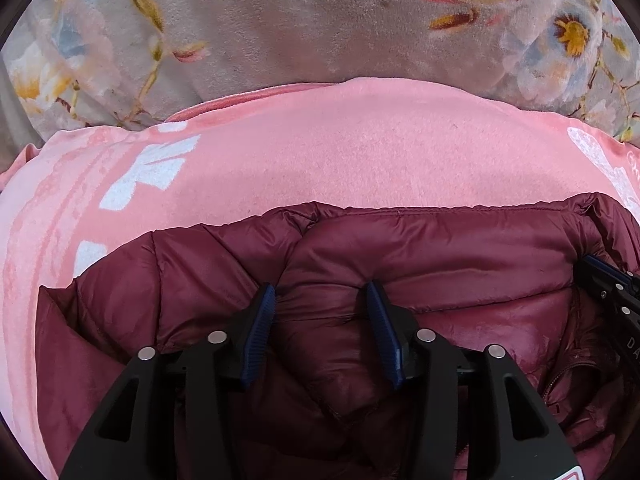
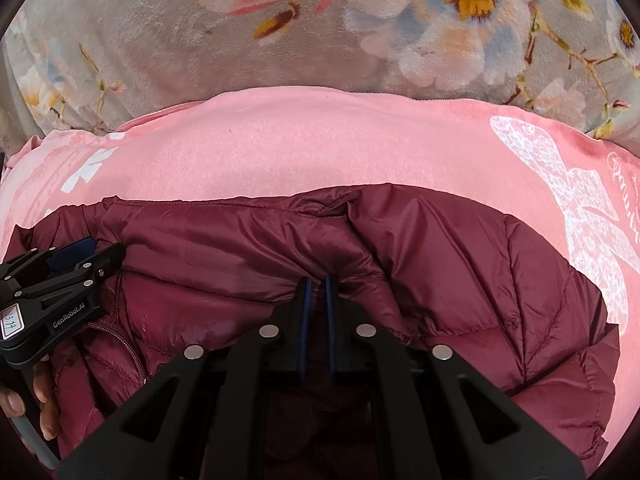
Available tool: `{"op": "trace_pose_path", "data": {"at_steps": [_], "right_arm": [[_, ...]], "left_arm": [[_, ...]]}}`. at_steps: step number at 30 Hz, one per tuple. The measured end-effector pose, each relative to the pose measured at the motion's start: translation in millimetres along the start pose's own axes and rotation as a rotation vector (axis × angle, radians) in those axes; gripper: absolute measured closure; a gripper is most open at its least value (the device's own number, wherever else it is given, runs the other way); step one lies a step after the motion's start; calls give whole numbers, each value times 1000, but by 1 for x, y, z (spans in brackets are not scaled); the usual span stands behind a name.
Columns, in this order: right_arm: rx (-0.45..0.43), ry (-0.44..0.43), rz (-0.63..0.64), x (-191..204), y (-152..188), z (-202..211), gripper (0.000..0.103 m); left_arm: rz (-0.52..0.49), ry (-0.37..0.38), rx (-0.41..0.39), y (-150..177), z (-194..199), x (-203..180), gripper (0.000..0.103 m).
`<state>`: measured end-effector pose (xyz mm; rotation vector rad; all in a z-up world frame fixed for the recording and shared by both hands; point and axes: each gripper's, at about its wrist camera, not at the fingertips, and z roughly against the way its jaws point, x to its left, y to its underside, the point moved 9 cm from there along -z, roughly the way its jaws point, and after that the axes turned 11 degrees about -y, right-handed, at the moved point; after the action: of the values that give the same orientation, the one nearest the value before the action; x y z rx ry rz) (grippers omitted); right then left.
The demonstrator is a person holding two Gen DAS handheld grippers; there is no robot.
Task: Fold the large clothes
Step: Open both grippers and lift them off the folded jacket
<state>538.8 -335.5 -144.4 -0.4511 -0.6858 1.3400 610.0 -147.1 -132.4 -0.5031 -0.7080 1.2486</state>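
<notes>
Maroon jacket lies bunched on the pink blanket, partly folded. Right hand-held gripper pinches a fold; left hand-held gripper gapes apart. More folding remains, I'd say.

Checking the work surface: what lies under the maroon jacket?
The maroon puffer jacket lies on a pink blanket, itself on grey floral fabric. Whatever lies beneath is hidden.

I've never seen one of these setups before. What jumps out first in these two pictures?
A shiny maroon puffer jacket fills the foreground, bunched on a pink blanket with white prints, which lies over a grey floral plush blanket at the top. Black two-finger tools with blue pads frame each view: the left gripper stands open over the jacket, while the right gripper pinches a fold of it.
</notes>
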Motion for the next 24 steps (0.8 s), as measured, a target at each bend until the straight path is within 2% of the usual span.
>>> {"op": "trace_pose_path", "data": {"at_steps": [6,10,12,14,16,17,18,21,24], "right_arm": [[9,2,-1,-2,1,-3,98],[6,-24,-23,-5,0,-3,98],[16,-5,-11,-2,2,5,97],[51,48,-5,0,11,26,94],[6,14,1,13,24,79,71],[-21,0,8,16,31,101,49],[-67,-10,22,19,47,140,34],[-94,-3,33,15,95,208,23],[-80,-18,-42,-3,159,269,18]], "left_arm": [[-3,-20,13,1,-5,0,48],[-3,-45,19,0,-7,1,40],[4,-49,29,1,-2,7,35],[26,-55,55,8,13,19,35],[90,44,56,24,54,35,36],[99,86,48,33,74,43,34],[98,107,42,44,91,50,31],[65,141,24,93,146,82,23],[49,150,62,157,186,120,18]]}}
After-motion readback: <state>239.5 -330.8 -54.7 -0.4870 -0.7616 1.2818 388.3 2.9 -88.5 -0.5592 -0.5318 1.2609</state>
